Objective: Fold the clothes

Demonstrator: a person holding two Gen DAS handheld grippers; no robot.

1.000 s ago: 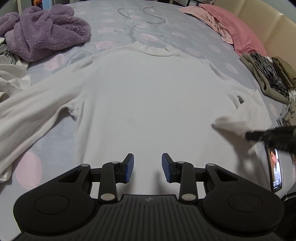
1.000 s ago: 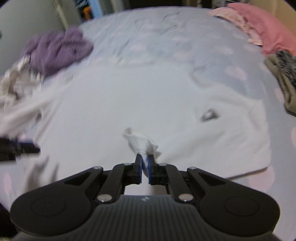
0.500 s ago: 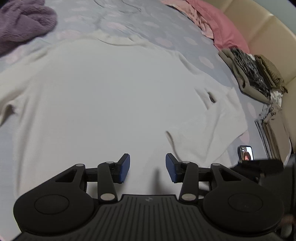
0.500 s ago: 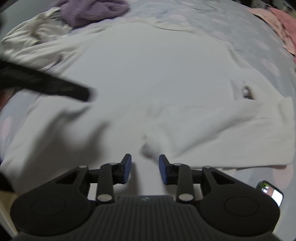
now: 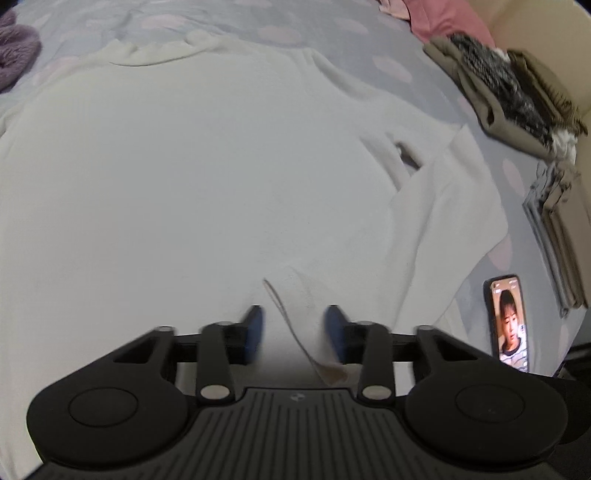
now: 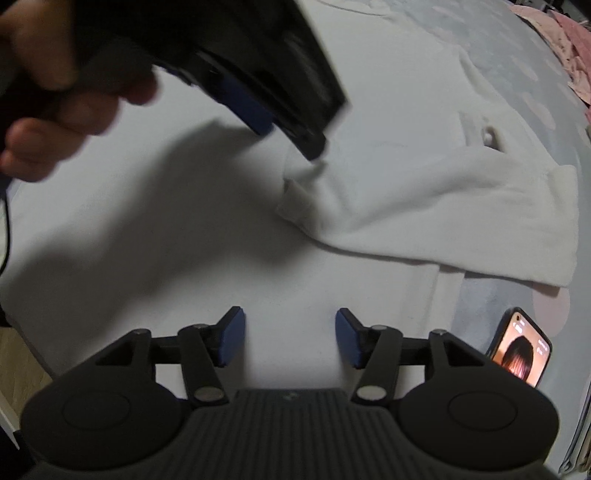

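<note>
A white long-sleeved top (image 5: 184, 184) lies flat on the bed, and one sleeve (image 5: 443, 229) is folded across its body. The sleeve's cuff (image 5: 295, 295) ends between the fingers of my left gripper (image 5: 294, 328). That gripper's jaws are closing around the cuff, with a gap still showing beside the pads. In the right wrist view, the left gripper (image 6: 288, 133), held by a hand, points down at the cuff (image 6: 299, 199). My right gripper (image 6: 290, 338) hovers over the top's lower body (image 6: 147, 221). Its jaws are opening and nothing is between them.
A lit phone (image 5: 508, 321) lies on the dotted sheet (image 5: 332, 37) to the right of the top. Folded clothes (image 5: 509, 92) and grey folded pieces (image 5: 554, 229) line the right side. A purple fleece (image 5: 14, 55) sits far left and pink garments (image 5: 443, 14) far right.
My right gripper let go of the sleeve cuff, opened and drew back. My left gripper swept right and down over the cuff, widened, then narrowed around it.
</note>
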